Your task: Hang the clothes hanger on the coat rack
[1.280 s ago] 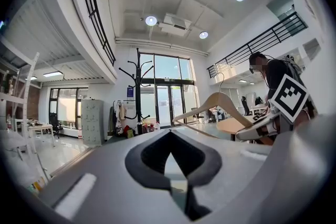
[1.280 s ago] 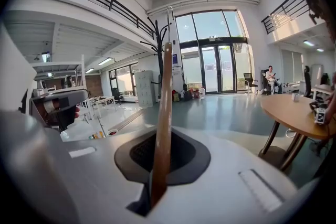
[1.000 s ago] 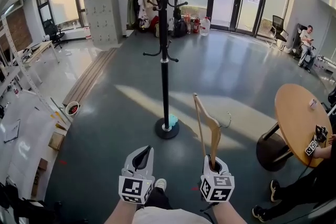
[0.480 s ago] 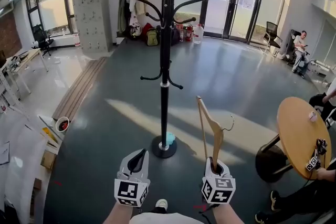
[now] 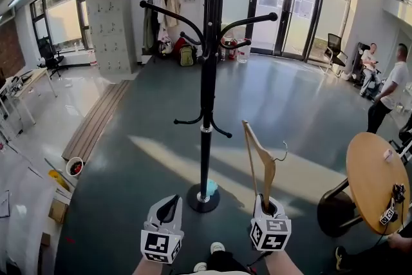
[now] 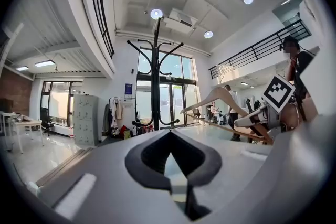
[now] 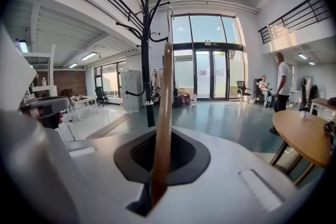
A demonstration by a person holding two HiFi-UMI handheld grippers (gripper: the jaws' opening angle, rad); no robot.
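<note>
Head view: 1 coat rack (image 5: 207, 74), 1 wooden hanger (image 5: 261, 161) upright, its end clamped in right gripper (image 5: 267, 204) jaws. Left gripper (image 5: 171, 200) jaws together, empty. 2 grippers total.

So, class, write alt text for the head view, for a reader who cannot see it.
The right gripper holds a wooden clothes hanger upright by one end, to the right of a tall black coat rack. The left gripper is shut and empty; a round table stands at far right.
</note>
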